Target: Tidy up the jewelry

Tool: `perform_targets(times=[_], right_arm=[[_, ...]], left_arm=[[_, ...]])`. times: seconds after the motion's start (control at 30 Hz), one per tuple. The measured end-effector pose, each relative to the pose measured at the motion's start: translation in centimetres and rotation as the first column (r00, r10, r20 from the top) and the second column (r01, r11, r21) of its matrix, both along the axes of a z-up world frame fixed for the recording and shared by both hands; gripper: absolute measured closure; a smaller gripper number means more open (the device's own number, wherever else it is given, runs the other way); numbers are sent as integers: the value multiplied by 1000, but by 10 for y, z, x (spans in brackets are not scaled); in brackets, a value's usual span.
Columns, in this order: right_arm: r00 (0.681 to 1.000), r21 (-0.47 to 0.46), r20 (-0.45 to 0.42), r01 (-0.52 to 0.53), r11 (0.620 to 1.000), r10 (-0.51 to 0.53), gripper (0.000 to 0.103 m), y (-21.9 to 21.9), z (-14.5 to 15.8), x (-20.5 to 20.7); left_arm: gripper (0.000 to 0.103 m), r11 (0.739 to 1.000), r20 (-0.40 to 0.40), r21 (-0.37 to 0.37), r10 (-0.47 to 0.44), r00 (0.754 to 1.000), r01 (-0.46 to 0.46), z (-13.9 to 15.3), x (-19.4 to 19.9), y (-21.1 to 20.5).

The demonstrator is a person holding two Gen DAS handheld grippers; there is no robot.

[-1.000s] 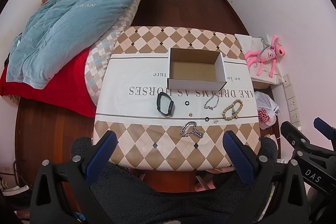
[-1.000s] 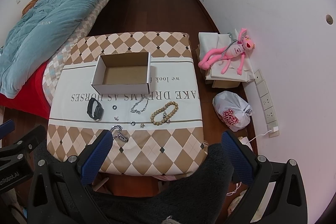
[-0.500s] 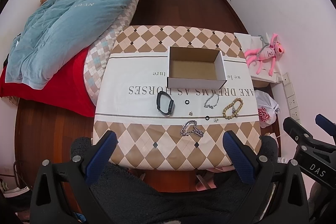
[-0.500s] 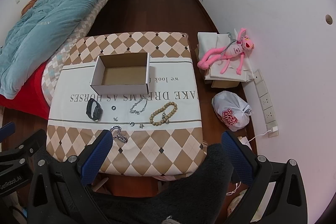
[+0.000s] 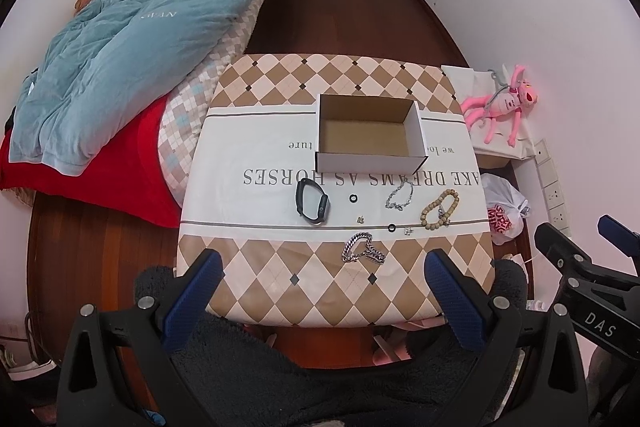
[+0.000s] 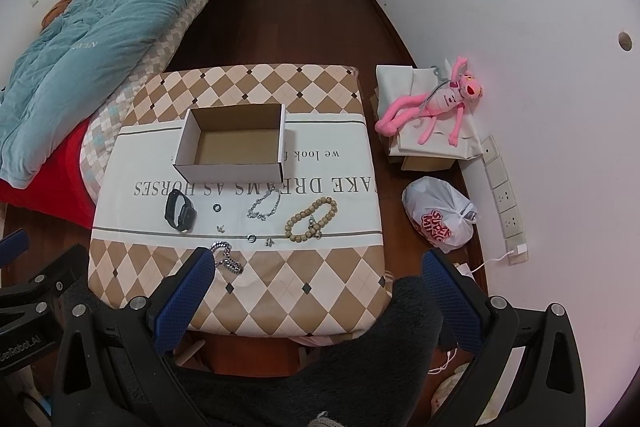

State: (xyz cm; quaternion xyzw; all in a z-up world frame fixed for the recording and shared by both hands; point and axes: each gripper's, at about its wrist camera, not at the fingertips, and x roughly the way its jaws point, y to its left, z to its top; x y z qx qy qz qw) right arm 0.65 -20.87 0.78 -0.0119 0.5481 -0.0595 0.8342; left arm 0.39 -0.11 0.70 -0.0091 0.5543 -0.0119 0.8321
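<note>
Jewelry lies scattered on the tabletop [image 5: 248, 155] before our left tool [image 5: 320, 301] and right tool [image 6: 316, 295], both spread wide and holding nothing: a silver chain [image 5: 362, 249] nearest, a bead bracelet [image 5: 439, 207] and black band [image 5: 311, 207] beyond, all outside the cardboard box [image 5: 370, 161].

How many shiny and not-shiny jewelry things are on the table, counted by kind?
Chain bracelets: 2 (chunky chain, thin chain)
Bead bracelet: 1
Black band: 1
Black rings: 2
Tiny silver pieces: 2
Total: 8
</note>
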Motion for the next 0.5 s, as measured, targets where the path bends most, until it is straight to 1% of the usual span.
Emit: perform_targets(times=[0.13,0.2,0.47,0.5], right_arm=[[1000,-1,1,0,1000,0,0,3,-1,-2],[1000,-1,5,-1,1000,1,0,-2,5,2],[1000,2,12,2,1000,-2,0,-6,8,1],[1000,-1,15,-1,1000,1,0,2,11,-1]], left_arm=[[0,1000,2,-1,1,1000,-1,0,0,-1],[0,1000,1,-2,1,1000,-1,1,0,-1],[0,1000,5,1,1,1000,-1,2,0,-3],[0,1000,6,-2,0,1000,0,2,0,-2]])
